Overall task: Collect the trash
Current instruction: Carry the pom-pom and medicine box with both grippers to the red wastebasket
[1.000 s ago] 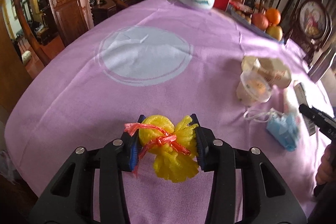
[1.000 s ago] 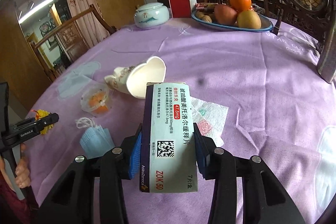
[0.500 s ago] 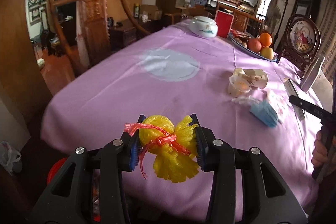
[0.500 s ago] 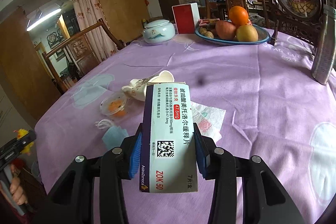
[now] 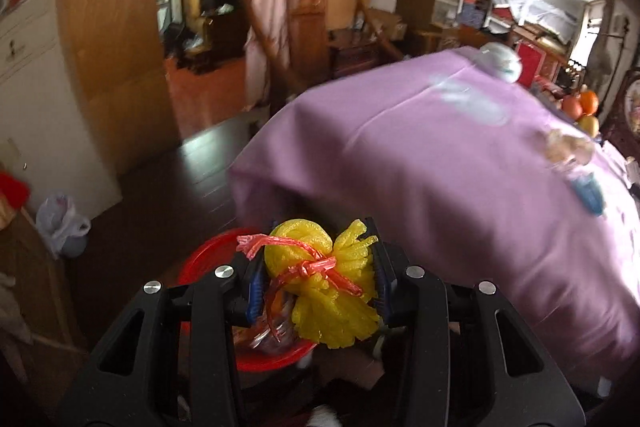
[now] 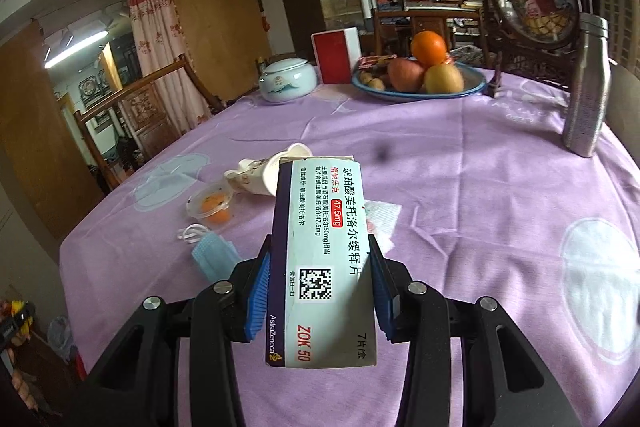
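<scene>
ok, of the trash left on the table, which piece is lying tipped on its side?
The paper cup, mouth facing sideways, just beyond the medicine box. The plastic tub beside it sits upright, and the blue face mask lies flat.

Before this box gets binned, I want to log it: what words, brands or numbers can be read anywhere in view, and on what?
All on the medicine box:
"AstraZeneca"
"ZOK 50"
"47.5mg"
"琥珀酸美托洛尔缓释片"
"倍他乐克"
"7片/盒"
A QR code, with a caption too small to read.
The smaller Chinese lines are too fine to read surely.
The lidded jar has a mark too small to read.
Left wrist view: no text.
</scene>
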The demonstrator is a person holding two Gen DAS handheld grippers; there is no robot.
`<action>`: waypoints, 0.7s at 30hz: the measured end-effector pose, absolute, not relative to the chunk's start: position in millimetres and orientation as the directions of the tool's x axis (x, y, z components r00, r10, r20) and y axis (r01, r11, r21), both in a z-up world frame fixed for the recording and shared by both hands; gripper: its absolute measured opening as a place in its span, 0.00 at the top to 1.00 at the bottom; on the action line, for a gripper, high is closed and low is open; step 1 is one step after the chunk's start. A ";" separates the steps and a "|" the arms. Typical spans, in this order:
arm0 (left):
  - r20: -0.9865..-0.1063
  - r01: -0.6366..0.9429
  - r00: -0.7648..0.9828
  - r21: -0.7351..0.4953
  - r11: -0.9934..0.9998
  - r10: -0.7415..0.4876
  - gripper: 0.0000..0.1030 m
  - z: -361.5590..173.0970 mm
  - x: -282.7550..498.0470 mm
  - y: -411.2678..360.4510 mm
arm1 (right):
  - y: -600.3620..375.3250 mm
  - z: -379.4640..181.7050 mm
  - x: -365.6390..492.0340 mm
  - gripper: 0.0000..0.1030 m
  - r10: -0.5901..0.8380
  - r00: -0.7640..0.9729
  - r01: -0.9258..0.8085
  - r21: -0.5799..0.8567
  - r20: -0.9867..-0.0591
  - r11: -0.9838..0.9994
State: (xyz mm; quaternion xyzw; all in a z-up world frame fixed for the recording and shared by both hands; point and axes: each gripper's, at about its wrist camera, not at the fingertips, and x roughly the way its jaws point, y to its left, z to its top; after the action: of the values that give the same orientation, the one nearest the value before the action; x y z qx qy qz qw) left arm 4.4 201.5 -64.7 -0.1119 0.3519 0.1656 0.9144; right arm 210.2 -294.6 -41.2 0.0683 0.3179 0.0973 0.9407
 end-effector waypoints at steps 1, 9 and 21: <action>-0.696 -0.390 0.687 -0.107 0.915 0.211 0.59 -72.8 0.1 212.1 | -295.4 -40.8 209.7 0.58 0.221 0.783 -0.134 0.190 -0.581 0.973; -0.758 -0.481 0.634 -0.229 0.846 0.156 0.59 -122.5 -12.5 284.3 | -289.6 -30.0 190.5 0.58 0.249 0.792 -0.098 0.287 -0.558 0.953; -0.800 -0.468 0.596 -0.269 0.842 0.075 0.55 -164.3 -3.9 313.9 | -97.2 -7.6 132.1 0.58 0.488 0.666 -0.427 0.249 -0.564 0.869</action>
State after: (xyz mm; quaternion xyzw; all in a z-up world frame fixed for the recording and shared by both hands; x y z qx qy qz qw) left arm -3.9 313.9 -164.3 -0.2331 0.4211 0.1576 0.8623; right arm 132.1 -97.2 -7.6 0.0477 0.3226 0.2510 0.9114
